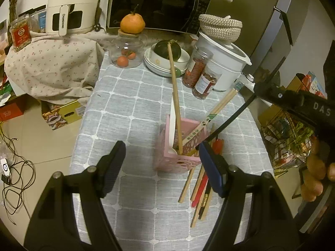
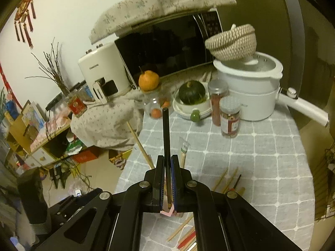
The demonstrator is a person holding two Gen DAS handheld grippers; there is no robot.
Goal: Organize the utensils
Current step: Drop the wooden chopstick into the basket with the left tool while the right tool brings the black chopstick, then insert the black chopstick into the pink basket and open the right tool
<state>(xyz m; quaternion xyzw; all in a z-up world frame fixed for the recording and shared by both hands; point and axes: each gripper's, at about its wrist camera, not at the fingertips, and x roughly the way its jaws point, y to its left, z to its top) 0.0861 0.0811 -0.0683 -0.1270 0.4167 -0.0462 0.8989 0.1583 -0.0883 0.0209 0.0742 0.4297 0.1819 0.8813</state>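
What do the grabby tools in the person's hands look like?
Each hand-held gripper is black plastic with angular arms, cut-out slots and round silver rivets at the joints. The left hand-held gripper has ribbed dark blue pads on its fingers. The right hand-held gripper has the same blue-edged pads, and its black handle carries white letters "DAS". No sleeve shows.

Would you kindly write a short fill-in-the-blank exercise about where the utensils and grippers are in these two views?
1. The right gripper is shut on a ____ chopstick.
2. The utensil holder standing on the checked tablecloth is ____ in colour.
3. The left gripper is ____, holding nothing.
4. The orange sits on top of a glass ____.

Missing words: black; pink; open; jar
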